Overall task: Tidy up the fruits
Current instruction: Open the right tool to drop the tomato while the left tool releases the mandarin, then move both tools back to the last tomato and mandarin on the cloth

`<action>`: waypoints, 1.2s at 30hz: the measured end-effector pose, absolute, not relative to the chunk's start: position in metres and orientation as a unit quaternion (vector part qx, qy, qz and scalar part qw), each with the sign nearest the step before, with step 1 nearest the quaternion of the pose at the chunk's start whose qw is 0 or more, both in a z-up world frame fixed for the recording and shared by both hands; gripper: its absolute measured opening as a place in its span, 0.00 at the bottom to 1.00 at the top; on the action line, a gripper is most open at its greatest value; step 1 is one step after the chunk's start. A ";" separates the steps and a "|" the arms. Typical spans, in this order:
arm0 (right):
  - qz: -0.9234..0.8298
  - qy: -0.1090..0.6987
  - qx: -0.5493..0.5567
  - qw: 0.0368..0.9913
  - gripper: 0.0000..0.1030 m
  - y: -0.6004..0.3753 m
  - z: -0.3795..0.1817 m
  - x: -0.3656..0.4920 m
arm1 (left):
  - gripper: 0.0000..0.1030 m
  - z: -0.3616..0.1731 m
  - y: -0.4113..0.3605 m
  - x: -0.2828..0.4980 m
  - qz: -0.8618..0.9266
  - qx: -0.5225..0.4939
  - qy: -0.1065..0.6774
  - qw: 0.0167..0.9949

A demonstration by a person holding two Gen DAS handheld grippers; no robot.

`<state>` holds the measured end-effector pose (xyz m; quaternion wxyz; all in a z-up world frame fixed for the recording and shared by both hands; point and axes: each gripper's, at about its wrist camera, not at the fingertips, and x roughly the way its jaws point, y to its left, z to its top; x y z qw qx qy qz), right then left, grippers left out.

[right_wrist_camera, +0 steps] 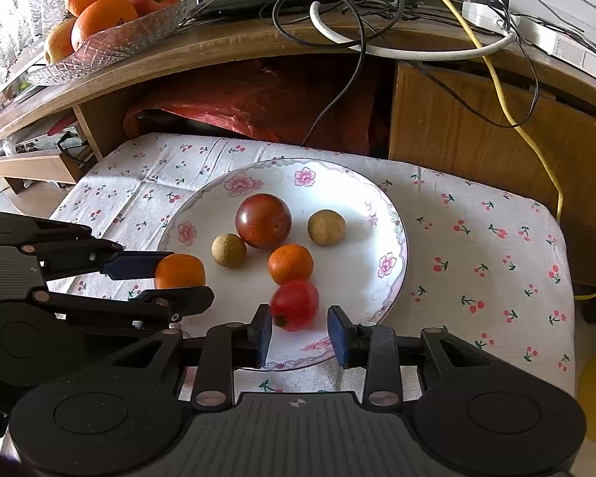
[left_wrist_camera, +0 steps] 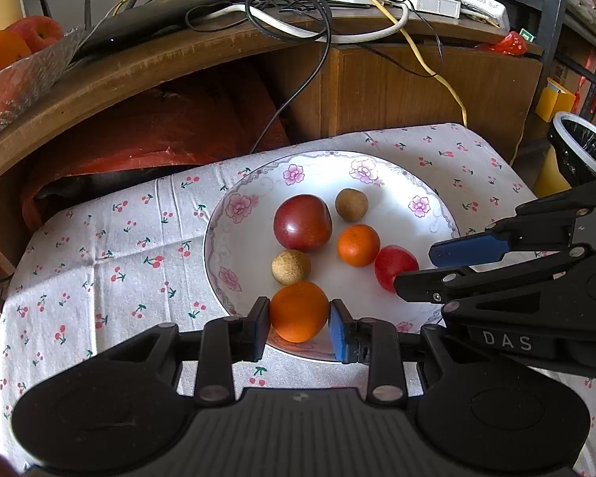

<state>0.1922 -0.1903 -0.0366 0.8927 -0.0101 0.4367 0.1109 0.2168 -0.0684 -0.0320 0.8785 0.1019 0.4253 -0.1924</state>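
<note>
Six small fruits lie on the flowered plate (right_wrist_camera: 393, 238) that sits on the cherry-print cloth (right_wrist_camera: 476, 246): two oranges, two red ones and two tan, rough-skinned balls. The larger orange (left_wrist_camera: 298, 311) lies at the plate's near-left rim, and the left gripper (left_wrist_camera: 299, 328) has it between its fingers, both blue-faced pads touching its sides. The smaller orange (right_wrist_camera: 290, 264) lies near the middle, just behind the bright red fruit (right_wrist_camera: 294, 304). The right gripper (right_wrist_camera: 300, 332) stands with its fingers spread around that red fruit; the left pad sits just beside it, the right pad well clear, so nothing is pinched there. The big dark red fruit (right_wrist_camera: 263, 220) sits behind, with one tan ball (right_wrist_camera: 229, 250) to its left and the other tan ball (right_wrist_camera: 326, 227) to its right. On the wooden desk (right_wrist_camera: 226, 45) behind, a cut-glass dish (right_wrist_camera: 111, 45) holds more fruit: two oranges and a red apple are plain to count, and a fourth yellowish piece is partly hidden. Cables, yellow, white and black, tangle across the desk. The only writing I can read is "DAS", in pale letters on the right gripper's body in the left wrist view.
</note>
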 end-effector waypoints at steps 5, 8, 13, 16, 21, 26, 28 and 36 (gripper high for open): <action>0.109 0.435 -0.008 0.894 0.30 -0.191 -0.036 0.192 | 0.39 -0.031 -0.068 0.217 -0.190 0.097 0.427 0.879; 0.108 0.434 -0.008 0.894 0.31 -0.192 -0.036 0.192 | 0.39 -0.031 -0.067 0.217 -0.190 0.098 0.426 0.879; 0.108 0.432 -0.007 0.895 0.31 -0.192 -0.034 0.191 | 0.39 -0.030 -0.067 0.216 -0.189 0.098 0.424 0.880; 0.107 0.428 -0.008 0.897 0.32 -0.193 -0.033 0.189 | 0.40 -0.027 -0.067 0.214 -0.190 0.096 0.421 0.882; 0.102 0.423 -0.005 0.900 0.33 -0.196 -0.030 0.189 | 0.44 -0.020 -0.066 0.211 -0.194 0.093 0.412 0.885; 0.101 0.418 -0.004 0.903 0.33 -0.197 -0.027 0.187 | 0.45 -0.017 -0.066 0.207 -0.197 0.094 0.407 0.887; 0.103 0.416 -0.005 0.903 0.33 -0.196 -0.026 0.186 | 0.45 -0.015 -0.064 0.206 -0.196 0.093 0.406 0.888; 0.123 0.418 -0.012 0.900 0.33 -0.186 -0.023 0.178 | 0.45 -0.013 -0.051 0.197 -0.197 0.104 0.406 0.887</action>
